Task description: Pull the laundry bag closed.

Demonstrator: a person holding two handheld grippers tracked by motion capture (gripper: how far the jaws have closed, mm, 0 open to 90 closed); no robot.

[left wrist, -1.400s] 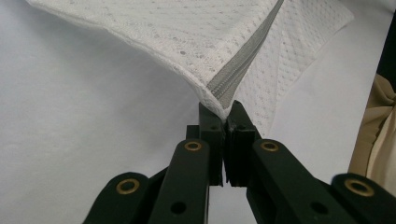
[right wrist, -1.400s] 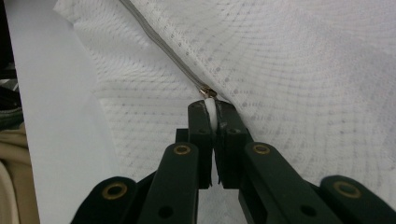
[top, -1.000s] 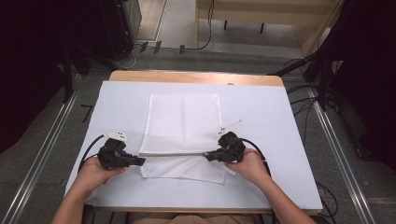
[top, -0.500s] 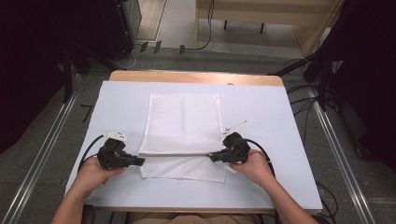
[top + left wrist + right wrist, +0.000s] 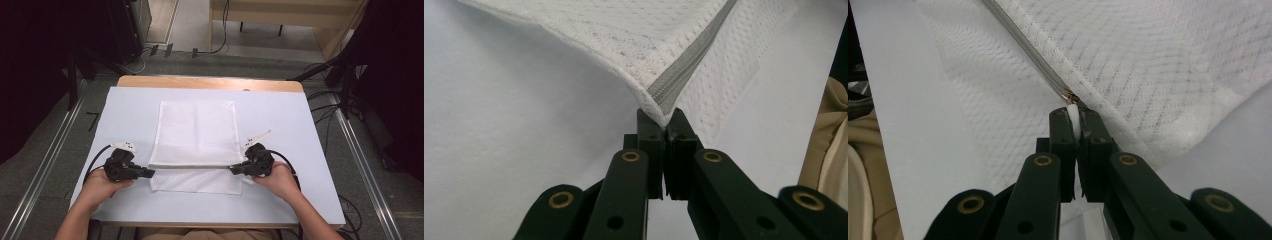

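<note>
I judge I am at the zipper step on the mesh bag [image 5: 196, 135]: my left gripper [image 5: 663, 125] is clamped on the bag's corner at the zipper's end, and my right gripper [image 5: 1074, 120] is pinched shut on the white pull tab [image 5: 1074, 112], with the small metal slider [image 5: 1068, 95] just ahead of its tips; the zipper [image 5: 192, 166] runs taut between my two grippers, lifted a little off the table [image 5: 300, 130], with the bag's main panel lying beyond it and a narrow strip of mesh on my side of it; the next move, as I see it, calls for the left to hold firm as an anchor while the right draws the tab straight along the zipper line, without twisting, or the slider could jam or the tab slip free; both hands sit low at the near edge, well apart, forearms angled inward, the jaws pointing toward each other.
</note>
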